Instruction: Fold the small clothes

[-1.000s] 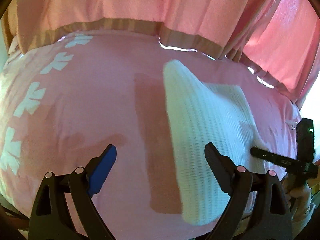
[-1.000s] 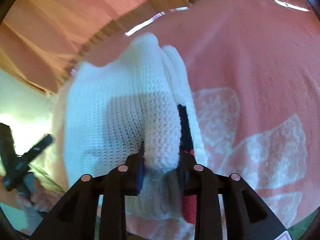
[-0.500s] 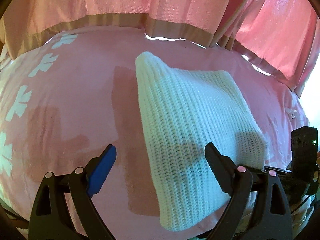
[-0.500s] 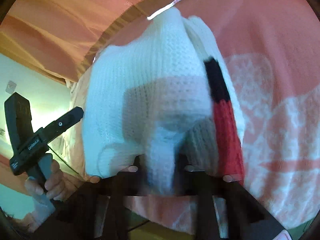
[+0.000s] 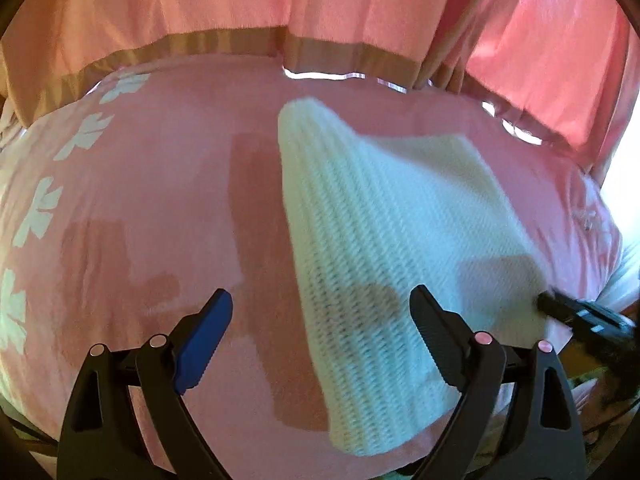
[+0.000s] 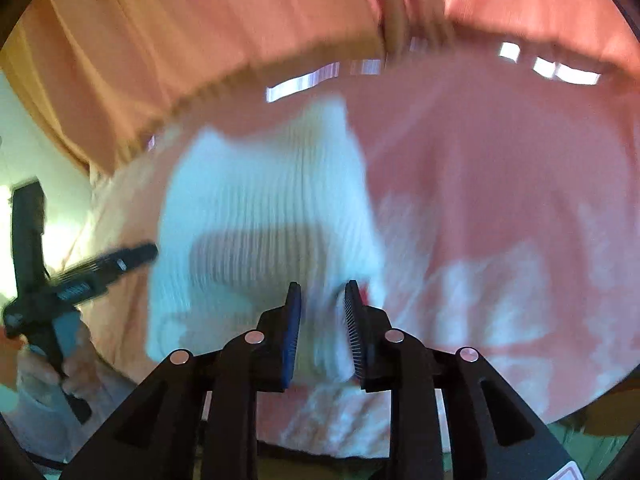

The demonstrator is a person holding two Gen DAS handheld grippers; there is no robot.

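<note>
A white knitted garment lies folded on the pink bed cover. My left gripper is open and empty, hovering above the garment's near left edge. In the right wrist view the garment is blurred by motion. My right gripper has its jaws slightly apart over the garment's near edge, with white knit showing between them; I cannot tell whether they still touch it. A small red patch of the garment shows by the right finger. The right gripper also shows in the left wrist view.
Pink curtains with a tan band hang behind the bed. White leaf prints run along the cover's left side. The hand holding the left gripper shows at the left of the right wrist view.
My right gripper has lowered the garment onto the bed, and its jaws have parted from their tight clamp. The garment now lies flatter. My left gripper stays open in about the same place.
</note>
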